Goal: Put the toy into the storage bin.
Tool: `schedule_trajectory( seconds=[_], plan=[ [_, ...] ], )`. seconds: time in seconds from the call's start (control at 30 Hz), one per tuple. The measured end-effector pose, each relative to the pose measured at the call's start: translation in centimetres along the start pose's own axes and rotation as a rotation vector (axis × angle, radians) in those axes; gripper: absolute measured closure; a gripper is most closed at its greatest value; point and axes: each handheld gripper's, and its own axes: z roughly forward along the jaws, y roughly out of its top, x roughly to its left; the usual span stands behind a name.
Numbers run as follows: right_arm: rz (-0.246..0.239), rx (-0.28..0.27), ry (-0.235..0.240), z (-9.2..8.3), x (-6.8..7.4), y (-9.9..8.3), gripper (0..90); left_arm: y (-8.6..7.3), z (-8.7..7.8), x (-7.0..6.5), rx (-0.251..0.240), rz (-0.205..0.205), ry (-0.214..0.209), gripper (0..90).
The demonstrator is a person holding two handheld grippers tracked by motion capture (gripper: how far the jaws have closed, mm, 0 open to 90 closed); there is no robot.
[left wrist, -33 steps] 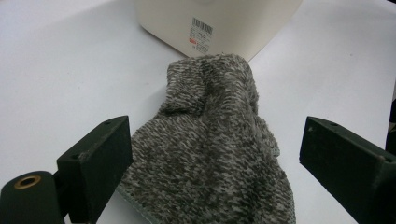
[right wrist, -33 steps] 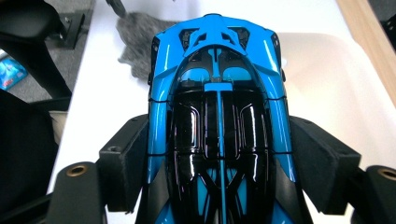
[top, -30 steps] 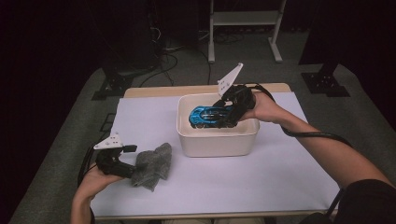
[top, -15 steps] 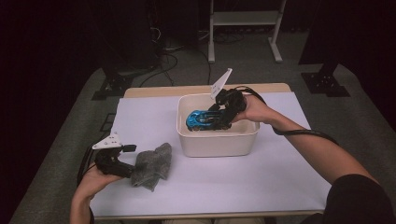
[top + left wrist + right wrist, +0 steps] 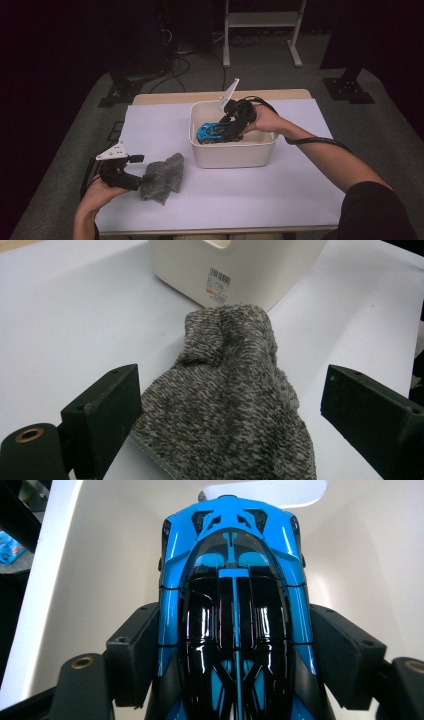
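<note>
While the right gripper (image 5: 231, 126) reaches into the cream rectangular plastic bin (image 5: 232, 152), its jaws are clamped on the flanks of a glossy blue-and-black toy sports car (image 5: 232, 605), nose towards the far bin wall. Well apart, the left gripper (image 5: 131, 179) has its jaws spread around a grey knitted cloth (image 5: 230, 405), unpinched, on the white table sheet (image 5: 280, 190).

The left gripper (image 5: 131, 176) is a black, boxy tool topped by a pale grey three-cornered plate, with a black cable looping from its rear. Its two jaws are blocky matt-black pads with small round holes and a brass-ringed screw hole. The right gripper (image 5: 227, 131) matches, trailing a thick black cable. The person wears a dark short sleeve (image 5: 377, 212).
</note>
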Motion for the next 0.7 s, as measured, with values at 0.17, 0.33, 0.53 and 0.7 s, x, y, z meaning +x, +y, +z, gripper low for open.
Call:
schedule_trajectory(
  seconds=[0.17, 0.33, 0.53, 0.7],
  plan=[
    [-0.002, 0.012, 0.008, 0.6, -0.1, -0.1, 25.4, -0.1, 0.1, 0.0, 0.0, -0.004, -0.011, 8.5],
    [0.005, 0.026, 0.01, 1.2, -0.4, -0.1, 25.4, -0.1, 0.3, 0.0, 0.008, 0.0, -0.015, 8.5],
    [0.003, 0.063, 0.013, 2.0, -0.4, 0.0, 25.4, -0.1, 0.2, 0.0, 0.004, -0.003, -0.018, 8.5],
    [0.012, 0.072, 0.022, 2.1, -0.5, 0.0, 25.4, -0.1, 0.4, 0.0, 0.009, 0.0, -0.024, 8.5]
  ],
)
